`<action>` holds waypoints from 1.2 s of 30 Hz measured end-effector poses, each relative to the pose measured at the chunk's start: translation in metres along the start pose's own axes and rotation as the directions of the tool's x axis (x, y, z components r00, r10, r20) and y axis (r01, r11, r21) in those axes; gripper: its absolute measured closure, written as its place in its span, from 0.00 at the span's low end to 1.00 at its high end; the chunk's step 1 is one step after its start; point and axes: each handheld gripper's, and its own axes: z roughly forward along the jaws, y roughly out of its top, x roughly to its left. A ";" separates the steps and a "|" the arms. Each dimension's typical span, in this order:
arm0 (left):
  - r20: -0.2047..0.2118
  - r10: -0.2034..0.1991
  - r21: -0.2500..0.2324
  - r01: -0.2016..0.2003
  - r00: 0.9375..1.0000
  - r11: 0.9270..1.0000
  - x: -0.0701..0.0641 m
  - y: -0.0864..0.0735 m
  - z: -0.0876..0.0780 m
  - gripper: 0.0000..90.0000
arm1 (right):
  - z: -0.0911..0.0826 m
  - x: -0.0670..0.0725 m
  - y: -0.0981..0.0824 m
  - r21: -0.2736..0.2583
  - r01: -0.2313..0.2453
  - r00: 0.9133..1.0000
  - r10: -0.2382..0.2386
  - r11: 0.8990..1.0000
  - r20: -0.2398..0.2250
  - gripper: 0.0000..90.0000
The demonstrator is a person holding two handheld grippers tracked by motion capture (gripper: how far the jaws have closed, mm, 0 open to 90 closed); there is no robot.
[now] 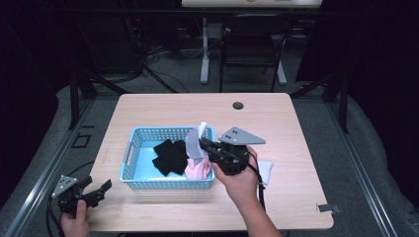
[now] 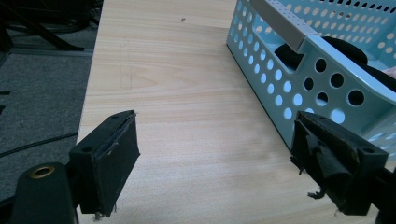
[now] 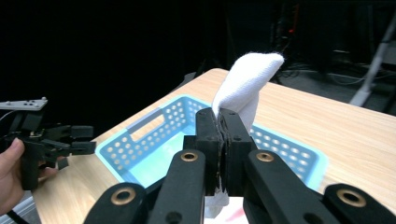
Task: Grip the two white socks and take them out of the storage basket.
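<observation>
Sock [image 3: 245,81], white, pinched between closed jaws of right gripper [image 3: 219,122], toe end standing up above jaw tips, remainder hanging below toward basket [image 1: 148,134]. In high view, same sock [image 1: 195,138] being held above right end of basket, over its interior, right gripper [image 1: 203,143] pointing toward left across basket rim. Not yet resting inside; release pending.

Basket, light blue and perforated, sitting on counter [image 1: 276,118] near its front-centre. Already holding black garment [image 1: 169,156] in the middle and pink item [image 1: 198,169] at right end, just below the held sock. Judged as loading of laundry items into basket, well advanced: two pieces lying inside, one piece being carried in.

Second white item [image 1: 266,170] lying on counter just right of right hand [image 1: 239,185], partly hidden by it; exact kind not determinable. Probably one more piece remaining to collect after present drop.

Left gripper [image 1: 99,190] resting low at front-left corner of counter, well apart from basket in high view, jaws standing wide and holding nothing. In left gripper view, basket corner [image 2: 322,84] appearing just beyond one jaw, bare counter [image 2: 187,93] lying between the jaws. Not taking part in present step.

Remaining, by judgement: lowering, opening right jaws, fetching leftover piece.
</observation>
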 end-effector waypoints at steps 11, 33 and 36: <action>-0.003 -0.001 0.000 0.001 1.000 1.000 0.000 0.000 0.000 0.17 | -0.049 -0.024 -0.008 0.003 -0.015 0.995 0.015 1.000 0.098 0.98; -0.005 0.004 0.004 -0.004 1.000 1.000 -0.001 0.000 0.001 0.17 | -0.043 -0.067 -0.067 0.137 -0.103 0.975 0.072 0.985 0.213 0.98; -0.005 0.007 0.006 -0.007 1.000 1.000 -0.001 0.000 0.000 0.17 | -0.039 -0.076 -0.077 0.152 -0.133 0.969 0.097 0.979 0.226 0.98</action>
